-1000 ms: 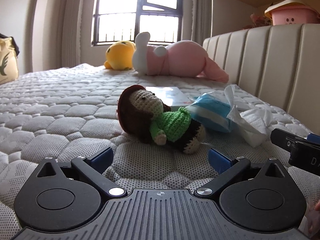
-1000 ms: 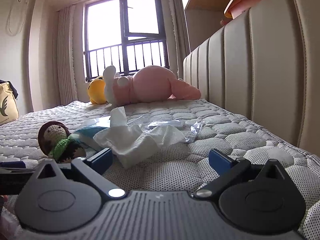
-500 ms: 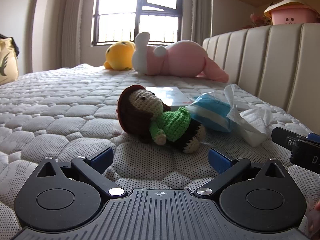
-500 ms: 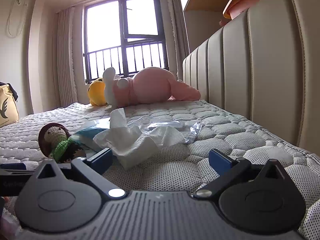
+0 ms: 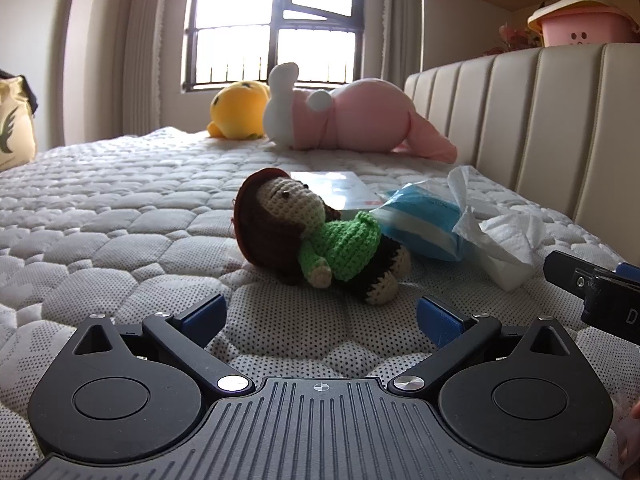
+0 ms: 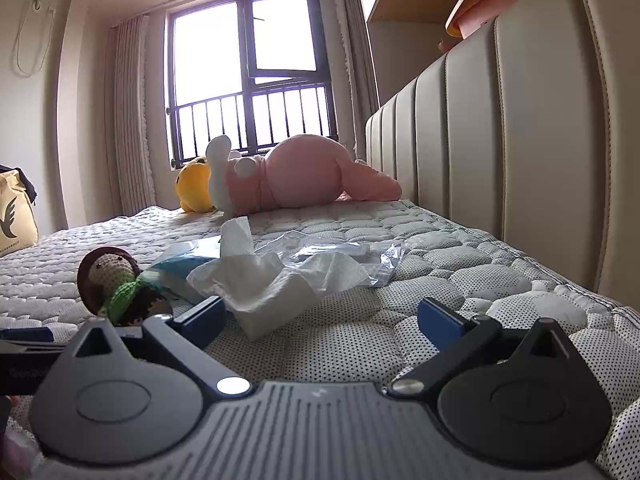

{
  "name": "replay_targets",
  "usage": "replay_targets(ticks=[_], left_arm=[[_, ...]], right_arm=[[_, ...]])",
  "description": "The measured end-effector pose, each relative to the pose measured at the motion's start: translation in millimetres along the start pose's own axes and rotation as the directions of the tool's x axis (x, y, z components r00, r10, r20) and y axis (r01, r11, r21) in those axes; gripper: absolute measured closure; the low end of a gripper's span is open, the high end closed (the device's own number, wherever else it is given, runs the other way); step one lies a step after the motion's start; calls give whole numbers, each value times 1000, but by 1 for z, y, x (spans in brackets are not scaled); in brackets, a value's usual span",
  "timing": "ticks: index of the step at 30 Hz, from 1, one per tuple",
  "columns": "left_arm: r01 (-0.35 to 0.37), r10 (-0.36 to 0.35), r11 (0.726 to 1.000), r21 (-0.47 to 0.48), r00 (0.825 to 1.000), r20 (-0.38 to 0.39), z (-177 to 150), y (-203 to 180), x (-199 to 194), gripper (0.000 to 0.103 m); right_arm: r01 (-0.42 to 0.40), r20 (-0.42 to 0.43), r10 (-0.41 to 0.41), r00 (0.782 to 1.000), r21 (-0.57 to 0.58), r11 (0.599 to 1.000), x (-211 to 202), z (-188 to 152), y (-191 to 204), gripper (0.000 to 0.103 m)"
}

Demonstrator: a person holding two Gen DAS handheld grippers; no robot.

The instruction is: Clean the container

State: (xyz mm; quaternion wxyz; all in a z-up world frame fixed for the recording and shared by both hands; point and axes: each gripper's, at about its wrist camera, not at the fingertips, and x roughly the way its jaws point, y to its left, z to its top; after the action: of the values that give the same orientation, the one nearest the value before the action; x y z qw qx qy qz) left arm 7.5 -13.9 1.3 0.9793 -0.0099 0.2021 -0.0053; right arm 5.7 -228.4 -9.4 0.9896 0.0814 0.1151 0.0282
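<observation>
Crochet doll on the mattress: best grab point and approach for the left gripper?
Grip the crochet doll across its green-sweatered torso, coming in low and straight ahead with the open left gripper. It lies on its side across the gripper's line, head left, feet right; the torso looks narrower than the round head, and the tissue pack crowds its far side.

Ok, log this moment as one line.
left gripper: open, empty | right gripper: open, empty | doll, tissue: on mattress

ahead of left gripper [image 5: 320,316]: doll [image 5: 320,236] blocks
ahead of right gripper [image 6: 320,320]: tissue [image 6: 276,284] blocks
right side: bare mattress [image 6: 460,280], headboard [image 6: 520,140] beside
</observation>
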Motion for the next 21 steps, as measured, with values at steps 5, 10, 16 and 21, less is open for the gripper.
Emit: replay_targets(ticks=[5, 10, 16, 21], left_arm=[[-6, 7, 1000, 12, 1000, -9, 0, -2, 1, 0], [16, -16, 1000, -18, 1000, -24, 1, 4, 2, 0], [64, -63, 996, -68, 998, 24, -1, 12, -5, 0], [30, -31, 999, 26, 997, 70, -5, -4, -12, 0]], right_arm=[[-2, 2, 2, 1000, 2, 1000, 0, 0, 0, 0], [-2, 1, 2, 1000, 1, 1000, -1, -1, -1, 0], [-1, -1, 1, 1000, -1, 1000, 0, 0, -1, 0], [0, 0, 0, 1000, -4, 1000, 0, 0, 0, 0]])
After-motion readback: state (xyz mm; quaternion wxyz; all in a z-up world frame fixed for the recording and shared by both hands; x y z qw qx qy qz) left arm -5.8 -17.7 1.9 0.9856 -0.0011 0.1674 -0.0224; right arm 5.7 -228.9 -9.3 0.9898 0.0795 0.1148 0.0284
